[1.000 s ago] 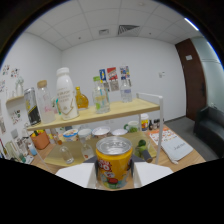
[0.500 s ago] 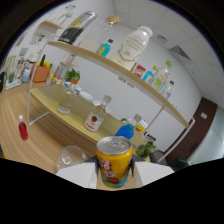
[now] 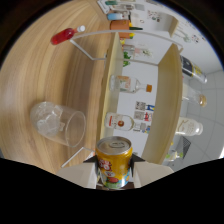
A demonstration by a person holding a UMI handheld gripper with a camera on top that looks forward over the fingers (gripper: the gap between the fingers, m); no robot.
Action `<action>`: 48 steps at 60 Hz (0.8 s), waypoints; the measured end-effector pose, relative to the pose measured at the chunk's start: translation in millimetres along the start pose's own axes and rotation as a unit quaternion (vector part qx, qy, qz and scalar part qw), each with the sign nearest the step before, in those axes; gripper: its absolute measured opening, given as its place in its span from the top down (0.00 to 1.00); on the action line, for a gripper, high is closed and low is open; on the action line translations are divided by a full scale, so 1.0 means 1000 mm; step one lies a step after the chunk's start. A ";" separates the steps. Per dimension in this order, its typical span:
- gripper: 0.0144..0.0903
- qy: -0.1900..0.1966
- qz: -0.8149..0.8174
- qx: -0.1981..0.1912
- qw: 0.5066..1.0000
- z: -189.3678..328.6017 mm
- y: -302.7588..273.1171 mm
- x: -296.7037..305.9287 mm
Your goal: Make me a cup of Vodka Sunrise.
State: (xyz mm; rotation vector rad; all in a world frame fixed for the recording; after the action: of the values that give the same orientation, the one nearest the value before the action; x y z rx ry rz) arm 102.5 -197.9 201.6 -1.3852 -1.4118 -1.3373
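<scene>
My gripper [image 3: 114, 169] is shut on a yellow-orange drink can [image 3: 114, 161], one white finger [image 3: 79, 172] pressing on each side of it. The whole view is rolled about a quarter turn, so the can lies tipped on its side. A clear glass [image 3: 57, 123] with ice cubes in it stands on the wooden table [image 3: 30, 75], just beside and ahead of the left finger, close under the can. No stream of liquid shows. A small red bottle [image 3: 64, 36] with a white cap stands farther off on the table.
Beyond the can is a two-level wooden shelf [image 3: 165, 100] on a white wire frame. It carries a clear bottle with an orange cap [image 3: 127, 84], a red-labelled bottle [image 3: 125, 121], a white bottle [image 3: 190, 127] and an orange cup [image 3: 120, 25].
The gripper has kept rolling with the can, from upright a second ago to about a quarter turn now. It has also come closer to the glass with ice.
</scene>
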 end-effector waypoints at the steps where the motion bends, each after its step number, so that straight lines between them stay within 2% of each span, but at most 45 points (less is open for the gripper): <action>1: 0.53 -0.002 -0.016 0.001 1.000 0.000 -0.002 -0.001; 11: 0.53 -0.001 -0.140 0.007 0.990 0.002 -0.015 -0.007; 26: 0.52 -0.001 -0.126 0.010 0.992 -0.004 -0.020 -0.003; 39: 0.52 -0.003 0.091 0.020 0.996 -0.024 -0.011 0.028; 48: 0.52 0.018 0.302 0.064 0.951 -0.042 0.005 0.068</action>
State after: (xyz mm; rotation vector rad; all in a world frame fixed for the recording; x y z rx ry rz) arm 91.1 -225.4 275.8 -1.5288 -0.9145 -0.8476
